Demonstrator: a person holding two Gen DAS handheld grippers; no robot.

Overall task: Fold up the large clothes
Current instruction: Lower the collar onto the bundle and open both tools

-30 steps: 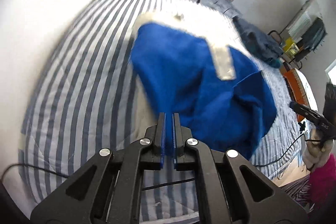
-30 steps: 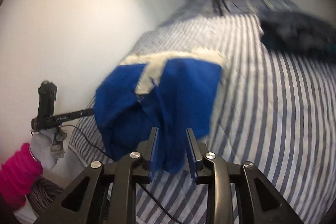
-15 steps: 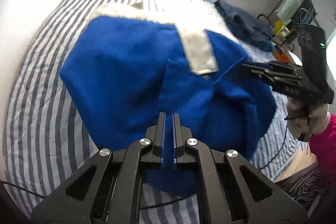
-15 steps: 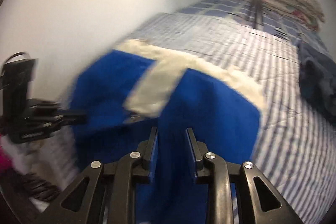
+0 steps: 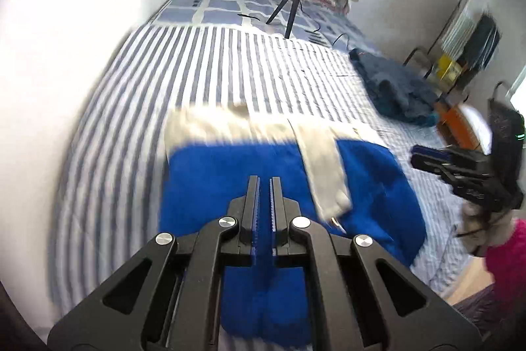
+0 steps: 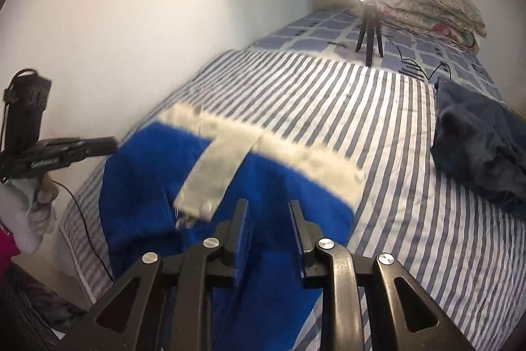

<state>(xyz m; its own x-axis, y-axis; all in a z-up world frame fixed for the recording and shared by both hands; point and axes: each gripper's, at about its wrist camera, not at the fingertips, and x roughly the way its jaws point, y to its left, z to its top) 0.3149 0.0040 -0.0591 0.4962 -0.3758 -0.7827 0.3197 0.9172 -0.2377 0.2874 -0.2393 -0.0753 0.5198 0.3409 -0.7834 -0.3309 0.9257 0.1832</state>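
Note:
A large royal-blue garment (image 5: pixel 230 183) with a white fleecy band (image 5: pixel 210 127) along its far edge and a grey-white front strip (image 5: pixel 323 173) lies spread on the striped bed; it also shows in the right wrist view (image 6: pixel 289 196). My left gripper (image 5: pixel 264 183) is shut on the blue cloth near its near edge. My right gripper (image 6: pixel 268 209) has its jaws apart with blue cloth lying between them; whether they grip it is unclear. Each gripper shows in the other's view, the right one (image 5: pixel 460 166) and the left one (image 6: pixel 62 150).
The blue-and-white striped bedsheet (image 5: pixel 213 68) covers the bed. A dark blue crumpled garment (image 6: pixel 476 134) lies at the right. A ring light on a tripod (image 6: pixel 370 28) and folded quilts (image 6: pixel 430 12) stand at the bed's head. A white wall (image 6: pixel 115 22) runs along the left.
Both grippers have swung the blue garment out and down, so it now lies flatter on the bed, white band farthest away. The right gripper's jaws have widened.

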